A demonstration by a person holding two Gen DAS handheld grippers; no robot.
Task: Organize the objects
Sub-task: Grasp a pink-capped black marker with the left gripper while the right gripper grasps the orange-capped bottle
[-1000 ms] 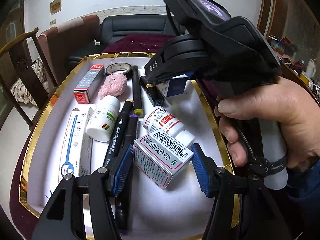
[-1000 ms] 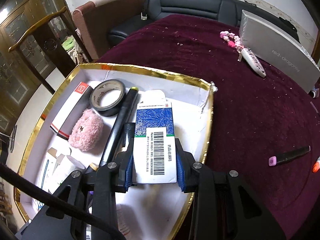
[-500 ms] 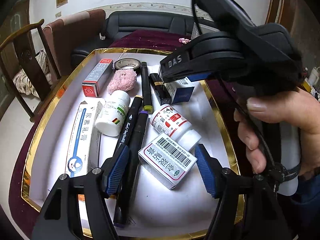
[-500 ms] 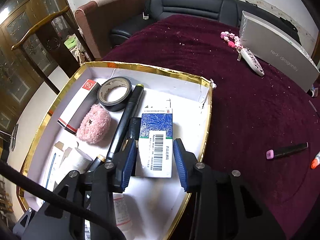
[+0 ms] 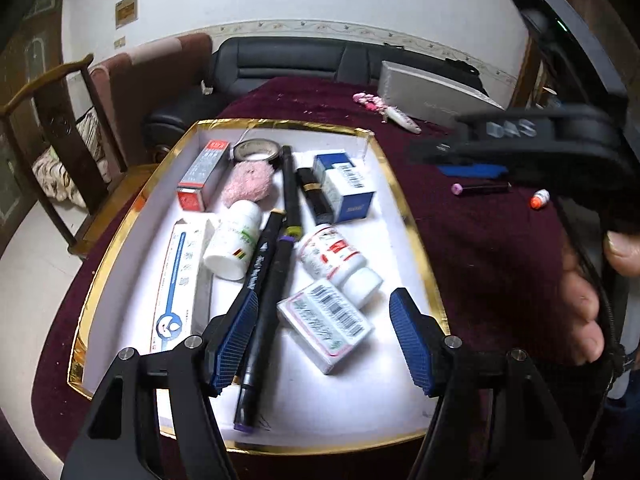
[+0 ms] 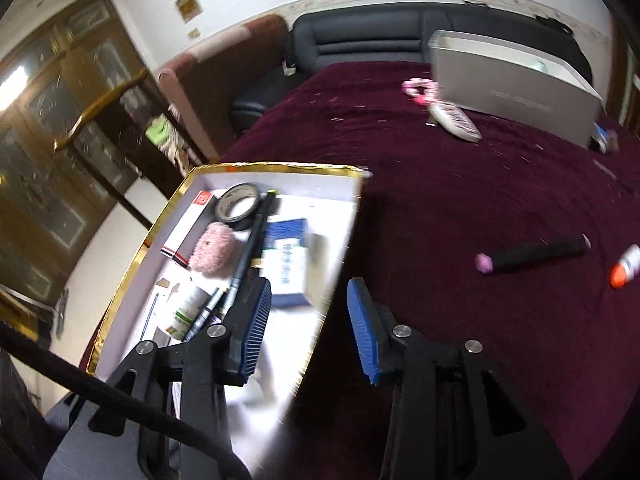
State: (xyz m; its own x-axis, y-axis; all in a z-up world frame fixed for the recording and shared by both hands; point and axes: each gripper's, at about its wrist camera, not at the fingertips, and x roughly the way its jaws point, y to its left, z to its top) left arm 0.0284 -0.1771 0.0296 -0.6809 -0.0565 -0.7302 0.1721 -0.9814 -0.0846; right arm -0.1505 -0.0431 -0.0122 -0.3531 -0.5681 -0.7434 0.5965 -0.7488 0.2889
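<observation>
A gold-rimmed white tray [image 5: 416, 240] holds boxes, bottles, markers, a tape roll and a pink puff. The blue and white box [image 5: 346, 188] lies in it, also in the right wrist view [image 6: 288, 264]. My left gripper [image 5: 324, 338] is open and empty above a pink-edged barcode box [image 5: 326, 326]. My right gripper [image 6: 310, 324] is open and empty above the tray's right rim [image 6: 340, 264]; it shows in the left wrist view [image 5: 472, 170]. A black marker with a pink cap [image 6: 532, 256] and an orange-capped item [image 6: 626, 266] lie on the maroon cloth.
A silver case [image 6: 508, 88], a pink trinket [image 6: 420, 90] and a white remote-like item [image 6: 456, 120] lie at the table's far side. A black sofa [image 5: 304, 64] and a wooden chair [image 5: 52, 128] stand beyond the table.
My right gripper let go of the blue and white box in the tray, then lifted and swung right over the rim. My left gripper rose and drew back.
</observation>
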